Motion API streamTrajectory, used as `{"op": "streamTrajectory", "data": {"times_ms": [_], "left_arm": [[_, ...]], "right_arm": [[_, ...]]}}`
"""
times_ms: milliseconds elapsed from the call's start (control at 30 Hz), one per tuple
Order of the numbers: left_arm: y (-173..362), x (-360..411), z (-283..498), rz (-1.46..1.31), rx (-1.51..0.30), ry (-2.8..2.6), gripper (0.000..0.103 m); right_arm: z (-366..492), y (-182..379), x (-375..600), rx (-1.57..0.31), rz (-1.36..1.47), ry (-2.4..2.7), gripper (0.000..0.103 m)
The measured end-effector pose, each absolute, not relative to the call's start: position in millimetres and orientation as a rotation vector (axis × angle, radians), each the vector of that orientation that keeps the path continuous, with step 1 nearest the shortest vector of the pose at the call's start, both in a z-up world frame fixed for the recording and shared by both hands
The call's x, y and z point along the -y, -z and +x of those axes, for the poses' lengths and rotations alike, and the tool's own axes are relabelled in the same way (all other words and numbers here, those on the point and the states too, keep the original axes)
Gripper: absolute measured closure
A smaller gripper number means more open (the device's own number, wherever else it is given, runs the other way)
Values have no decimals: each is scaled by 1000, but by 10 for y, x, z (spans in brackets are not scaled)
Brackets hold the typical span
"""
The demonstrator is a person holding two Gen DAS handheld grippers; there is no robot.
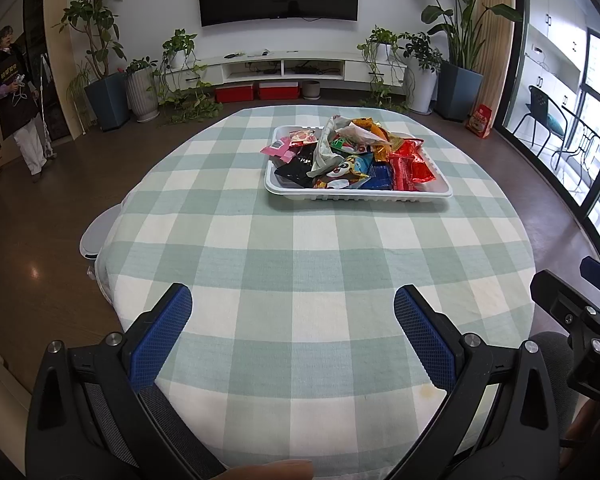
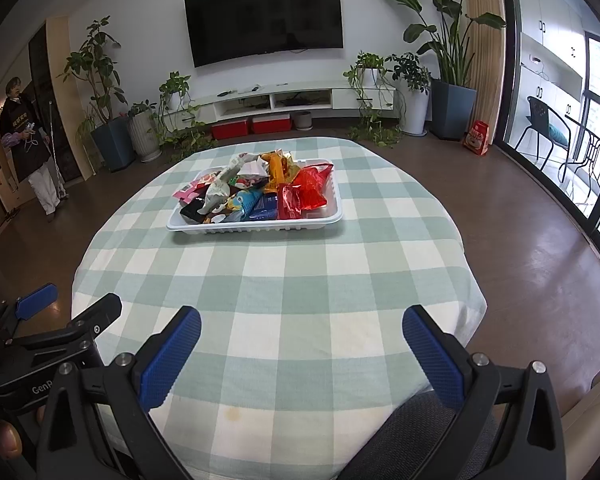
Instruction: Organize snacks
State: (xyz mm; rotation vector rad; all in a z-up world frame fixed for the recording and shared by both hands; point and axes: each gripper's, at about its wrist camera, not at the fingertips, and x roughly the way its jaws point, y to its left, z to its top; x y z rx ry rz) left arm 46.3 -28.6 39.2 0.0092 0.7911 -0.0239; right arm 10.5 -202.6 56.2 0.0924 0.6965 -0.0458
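Both claws hang over the near edge of the table, spread wide and holding nothing. The left claw has its two fingers far apart, with only cloth showing between them; the right claw is opened just as wide. Their blue pads are ribbed rubber set into black plastic arms with silver bolts. Neither touches the snacks.

The snacks sit well ahead of the claws, heaped in a shallow white plastic tray with a ridged rim, near the far side of the table. They are crinkly foil and plastic packets: red, orange, blue, black, pink, and a crumpled silvery one on top. A pink packet droops over the tray's left edge.

The tablecloth is soft cotton in pale green and white checks, with a faint yellowish stain near the front. Beyond it are a dark glossy floor, a wall-mounted television, potted plants, and a person standing at the far left.
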Motion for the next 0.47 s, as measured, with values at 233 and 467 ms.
{"op": "streamTrajectory", "data": {"times_ms": [233,467], "left_arm": [[-393,285,464,5,-792,25,0],[-279,308,416,-19,-801,33,0]], "right_arm": [[35,-559,2025,-703,93,44,0],[33,-562,2030,-707,94,44,0]]}}
